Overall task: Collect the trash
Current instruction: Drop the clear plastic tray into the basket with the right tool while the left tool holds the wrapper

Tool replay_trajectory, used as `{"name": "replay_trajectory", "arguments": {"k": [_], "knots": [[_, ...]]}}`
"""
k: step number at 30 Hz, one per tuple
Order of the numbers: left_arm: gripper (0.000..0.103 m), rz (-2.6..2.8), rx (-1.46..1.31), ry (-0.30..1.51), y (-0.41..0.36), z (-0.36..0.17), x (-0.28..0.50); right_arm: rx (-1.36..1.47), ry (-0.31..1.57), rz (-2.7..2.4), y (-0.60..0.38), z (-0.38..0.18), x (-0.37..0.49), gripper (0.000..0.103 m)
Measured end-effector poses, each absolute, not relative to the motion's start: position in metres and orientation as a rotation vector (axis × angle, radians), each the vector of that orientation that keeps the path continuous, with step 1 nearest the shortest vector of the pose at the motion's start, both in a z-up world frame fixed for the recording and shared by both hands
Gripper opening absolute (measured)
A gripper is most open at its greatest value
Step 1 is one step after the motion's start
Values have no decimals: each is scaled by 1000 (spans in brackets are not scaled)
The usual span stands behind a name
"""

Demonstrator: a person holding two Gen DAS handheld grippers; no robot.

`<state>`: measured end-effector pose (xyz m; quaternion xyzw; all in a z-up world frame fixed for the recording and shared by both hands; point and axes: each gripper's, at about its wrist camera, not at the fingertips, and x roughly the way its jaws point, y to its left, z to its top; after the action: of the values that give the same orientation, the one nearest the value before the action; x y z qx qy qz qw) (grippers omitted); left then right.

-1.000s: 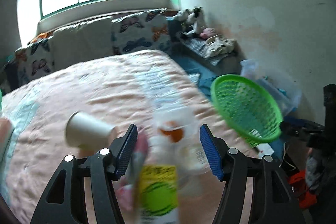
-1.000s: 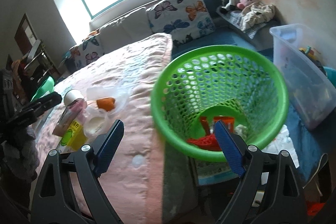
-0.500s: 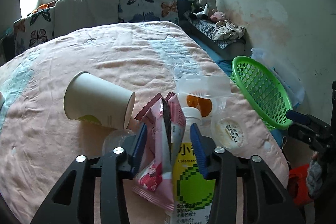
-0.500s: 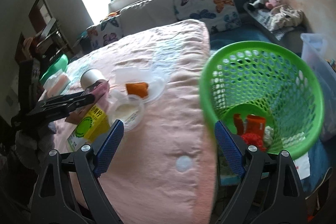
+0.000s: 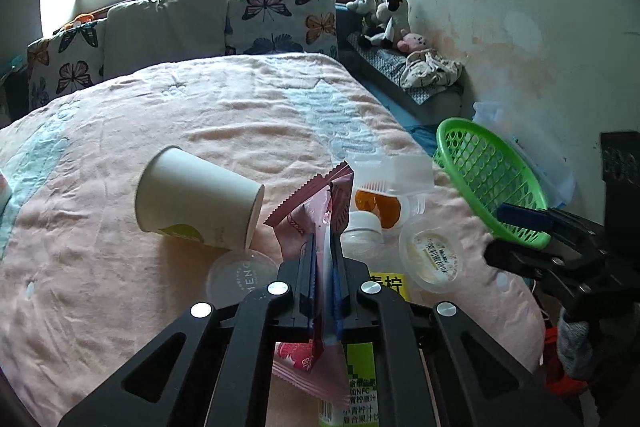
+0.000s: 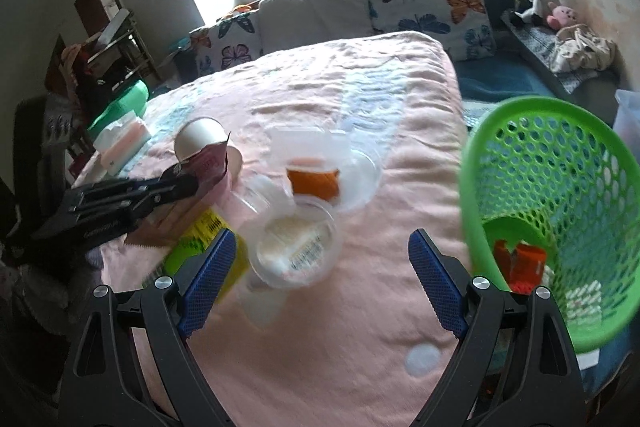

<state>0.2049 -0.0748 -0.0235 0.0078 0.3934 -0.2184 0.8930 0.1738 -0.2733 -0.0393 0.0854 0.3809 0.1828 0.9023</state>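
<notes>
My left gripper (image 5: 323, 259) is shut on a pink snack wrapper (image 5: 316, 211), which stands up between its pads over the pink blanket. Under it lies a bottle with a yellow-green label (image 5: 360, 375). A white paper cup (image 5: 196, 201) lies on its side to the left, with a clear lid (image 5: 240, 277) below it. A clear tub with an orange piece (image 5: 378, 205) and a round plastic cup (image 5: 434, 255) sit to the right. My right gripper (image 6: 320, 267) hangs open over the round plastic cup (image 6: 296, 247). The green basket (image 6: 560, 187) at the bed's right edge holds some trash.
Butterfly pillows (image 5: 280, 21) line the bed's head under the window. Stuffed toys (image 5: 384, 23) and cloth sit on a bench by the right wall. A clear storage bin (image 5: 532, 155) stands behind the basket. A tissue pack (image 6: 122, 143) lies at the bed's left side.
My left gripper closed on the pink wrapper and moved slightly down. My right gripper swung left, from over the green basket to over the trash on the blanket, still open.
</notes>
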Motion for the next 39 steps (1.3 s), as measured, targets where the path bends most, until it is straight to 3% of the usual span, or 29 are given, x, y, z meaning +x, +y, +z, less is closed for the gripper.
{"name": "replay_trajectory", "arguments": {"k": [4, 17, 21, 39], "knots": [[7, -450, -2, 793, -67, -13, 198, 202, 789, 383, -266, -34, 195, 86], [7, -454, -47, 748, -43, 6, 187, 175, 856, 339, -237, -42, 254, 60], [7, -452, -59, 741, -39, 8, 186, 155, 892, 315, -232, -52, 262, 56], [7, -504, -62, 733, -61, 22, 187, 203, 737, 317, -278, -7, 211, 55]]}}
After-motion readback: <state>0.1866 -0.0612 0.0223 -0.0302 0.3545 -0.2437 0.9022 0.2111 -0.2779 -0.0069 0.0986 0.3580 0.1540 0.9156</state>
